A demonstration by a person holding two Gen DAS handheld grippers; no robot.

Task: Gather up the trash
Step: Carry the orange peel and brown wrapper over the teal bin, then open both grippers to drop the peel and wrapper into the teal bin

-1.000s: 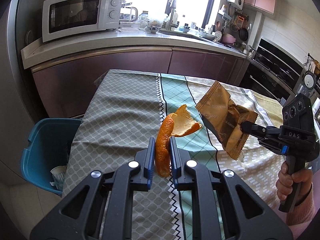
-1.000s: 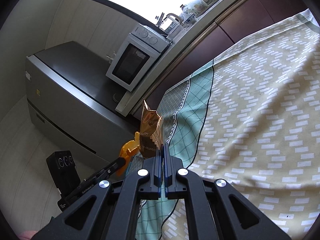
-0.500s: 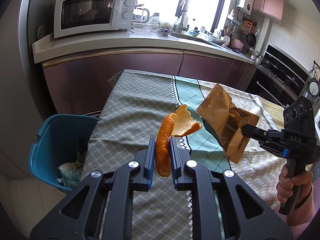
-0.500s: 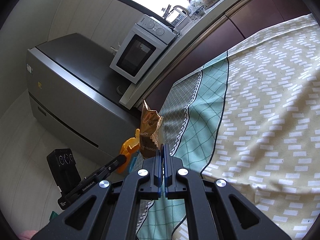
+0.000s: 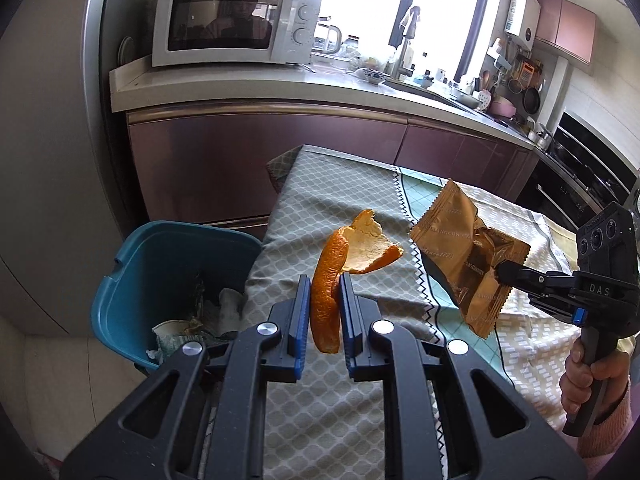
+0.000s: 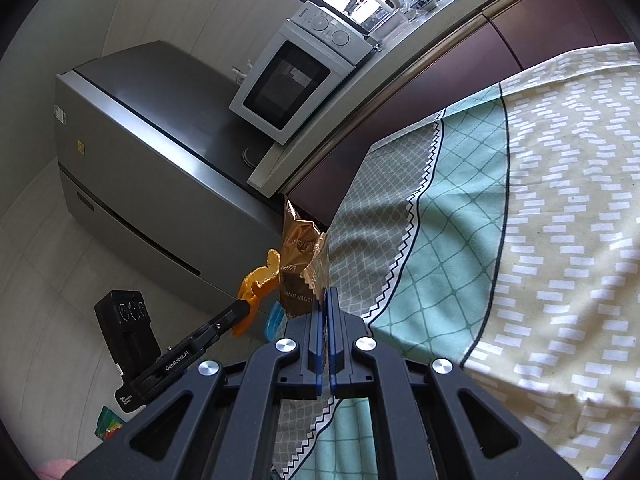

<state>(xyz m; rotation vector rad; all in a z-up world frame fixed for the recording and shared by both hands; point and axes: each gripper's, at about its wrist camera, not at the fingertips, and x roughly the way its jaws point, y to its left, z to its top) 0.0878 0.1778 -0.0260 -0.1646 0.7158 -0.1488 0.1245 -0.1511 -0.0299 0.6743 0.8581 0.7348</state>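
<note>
My left gripper is shut on an orange peel and holds it in the air over the table's left edge. My right gripper is shut on a crumpled gold snack wrapper. The wrapper hangs to the right of the peel in the left wrist view. The right gripper also shows there. The peel and the left gripper show in the right wrist view. A teal bin with crumpled trash inside stands on the floor, left of the table and below the peel.
The table carries a patterned cloth in grey, teal and yellow. A counter with a white microwave runs behind it. A grey fridge stands at the left. A dark oven is at the right.
Both grippers have moved left with their loads toward the table's left edge. The teal bin has come further into view, closer beneath the peel.
</note>
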